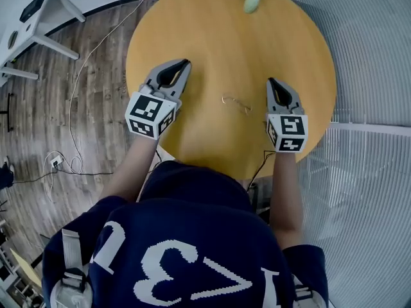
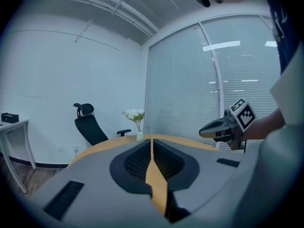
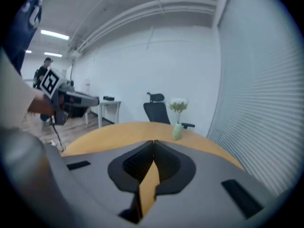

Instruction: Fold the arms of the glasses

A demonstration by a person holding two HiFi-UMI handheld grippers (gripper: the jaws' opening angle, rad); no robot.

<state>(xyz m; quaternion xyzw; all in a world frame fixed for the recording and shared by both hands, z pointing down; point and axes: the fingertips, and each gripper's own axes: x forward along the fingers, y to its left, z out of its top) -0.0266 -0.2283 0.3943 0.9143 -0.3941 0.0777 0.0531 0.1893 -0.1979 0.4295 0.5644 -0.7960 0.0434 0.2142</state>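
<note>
Left gripper (image 1: 186, 62) and right gripper (image 1: 270, 80) hover, jaws together and empty, flanking the glasses (image 1: 236, 102) on the table (image 1: 212, 31); arms too small to read, so folding could be ahead or done

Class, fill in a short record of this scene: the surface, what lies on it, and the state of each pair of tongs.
Surface: round wooden table
Glasses: thin frame, lying on the table between the two tongs, held by neither; too small to tell if the arms are folded
Vase: pale green, at the table's far edge
Left tongs: shut, empty, left of the glasses
Right tongs: shut, empty, right of the glasses
</note>
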